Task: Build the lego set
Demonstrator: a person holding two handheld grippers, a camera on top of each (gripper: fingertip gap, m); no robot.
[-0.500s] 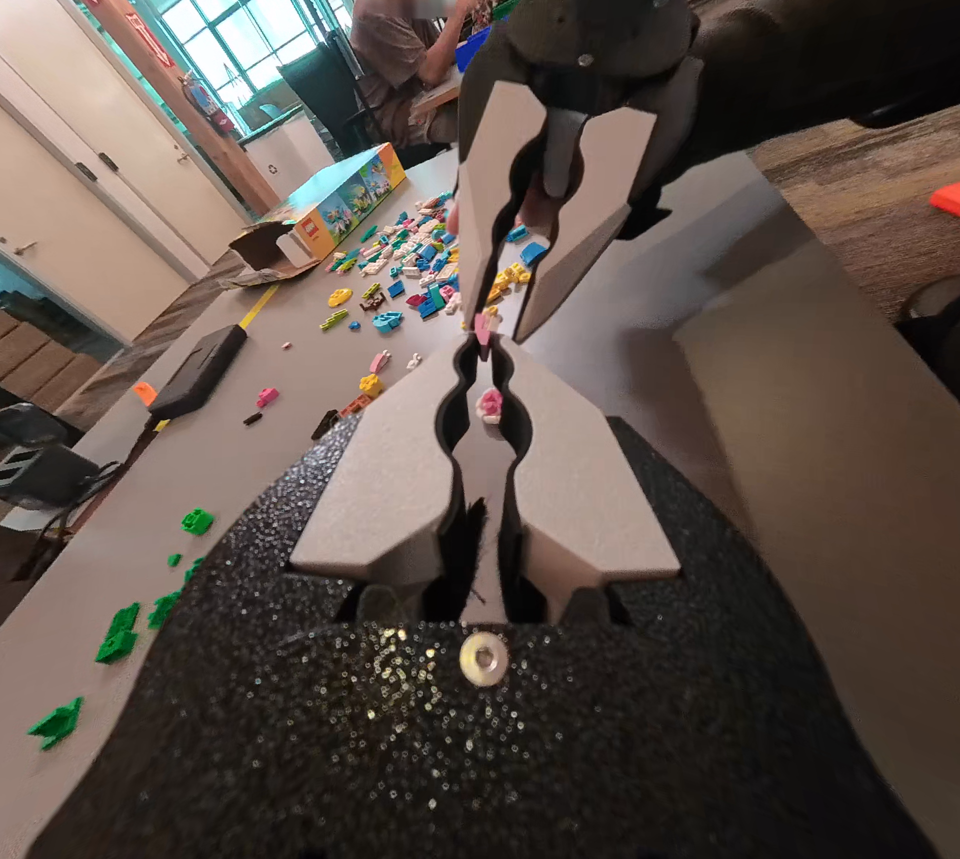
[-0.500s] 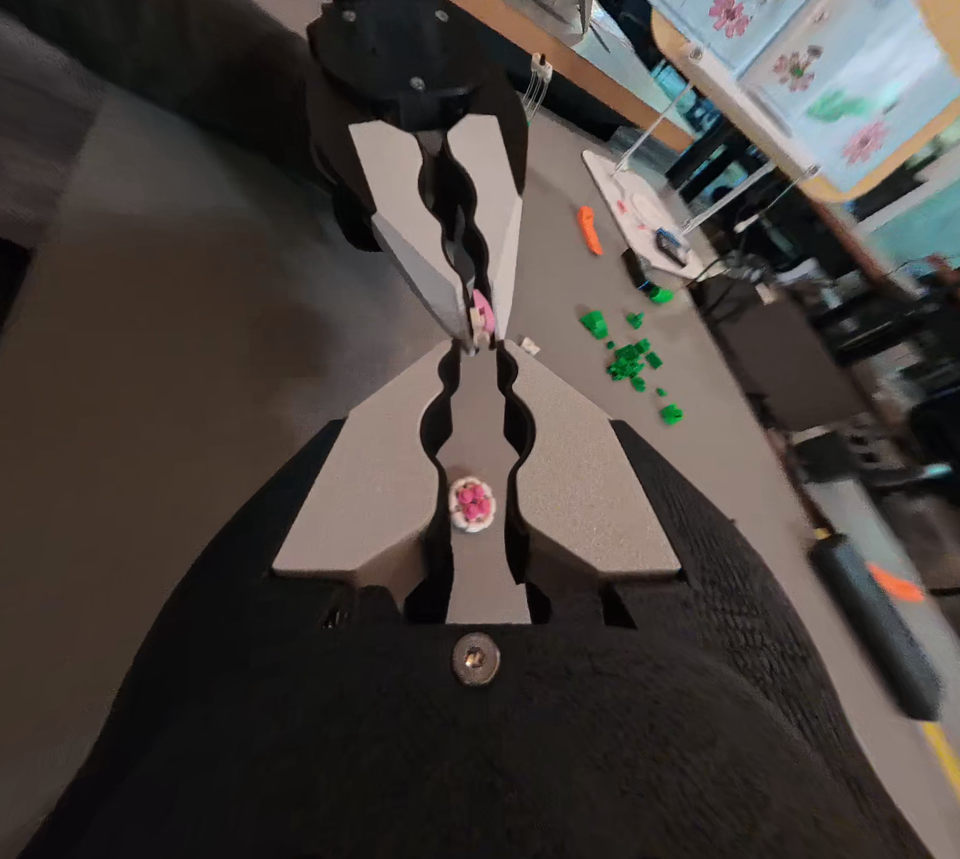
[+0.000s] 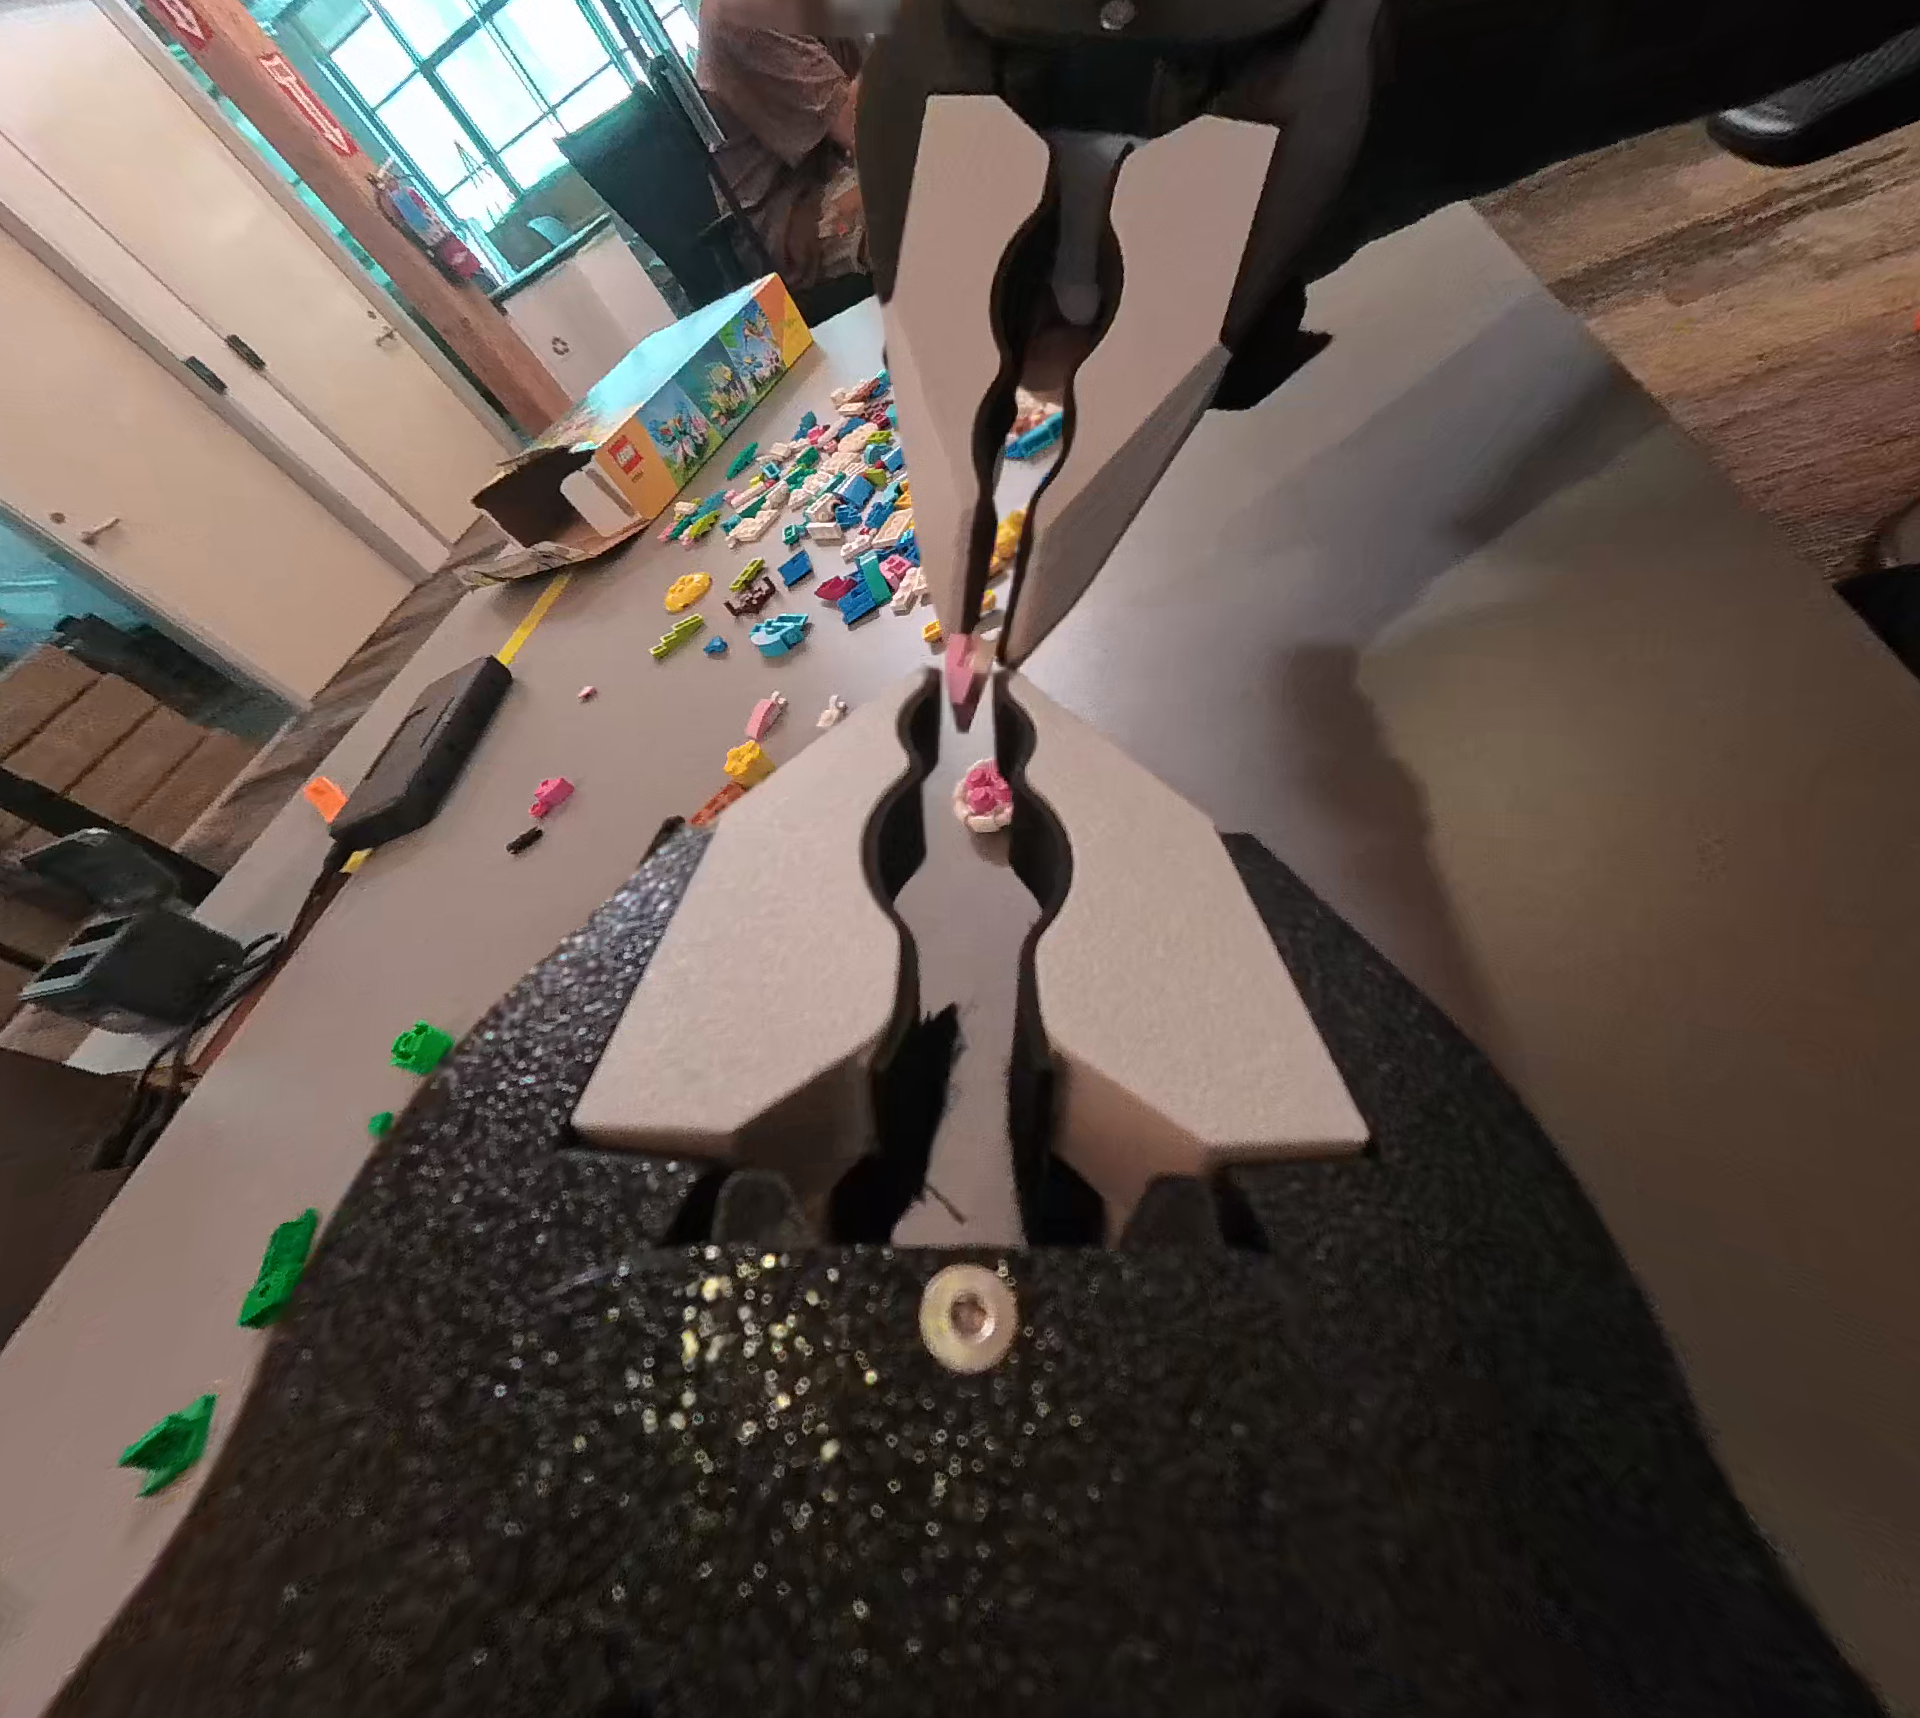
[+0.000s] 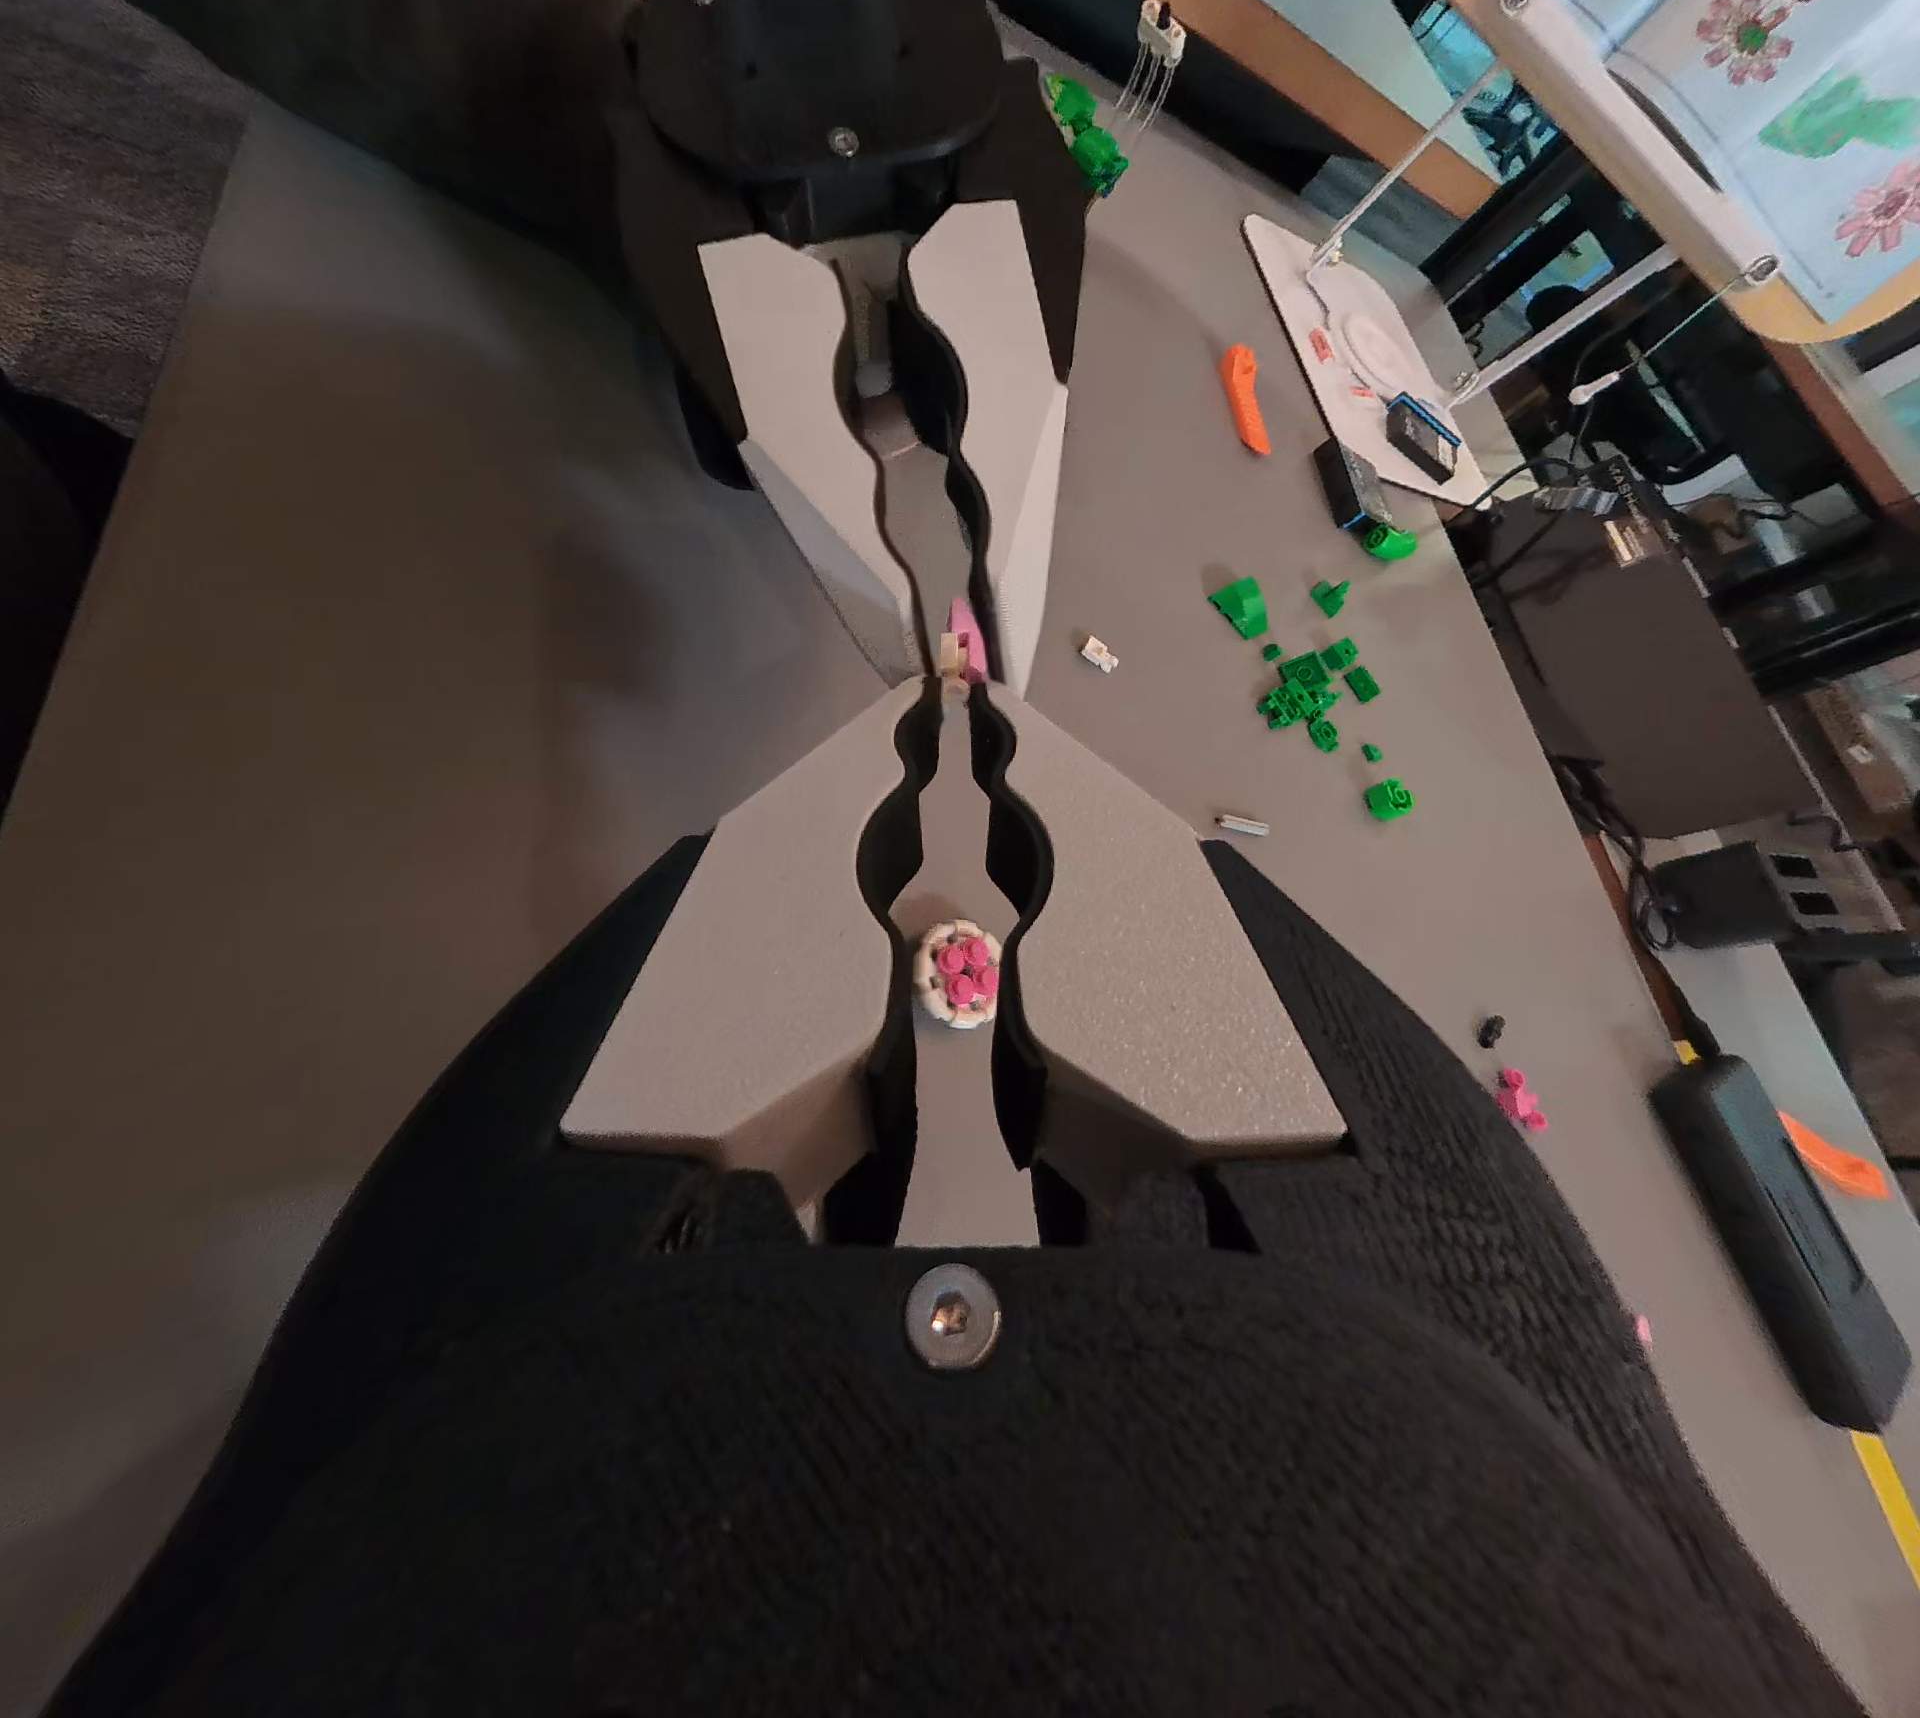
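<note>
Tip to tip, the left gripper (image 3: pixel 964 697) and the right gripper (image 4: pixel 951 692) meet above a grey table (image 4: pixel 416 629). The left fingers are drawn nearly together and clamp a slim pink piece (image 3: pixel 961 681). Its long axis runs in line with those fingers, and its narrow end sticks out past their tips toward the right gripper. A small cream piece (image 4: pixel 949 658) touches that end. It sits between the right fingertips, which are narrowed onto it and leave only a slit of gap.

Below the right fingers, showing through their wider inner gap, a round cream piece with pink studs (image 4: pixel 956 977) lies flat on the table, studs up.

To the right of the right fingers lie loose green pieces (image 4: pixel 1309 692), with an orange tool (image 4: pixel 1245 401) farther off. Left of the left fingers rests a black block (image 3: pixel 426 759). Past the tips spreads a heap of coloured pieces (image 3: pixel 831 515), then an opened box (image 3: pixel 696 411). Behind them a person (image 3: pixel 779 141) sits before tall windows (image 3: pixel 468 6).
</note>
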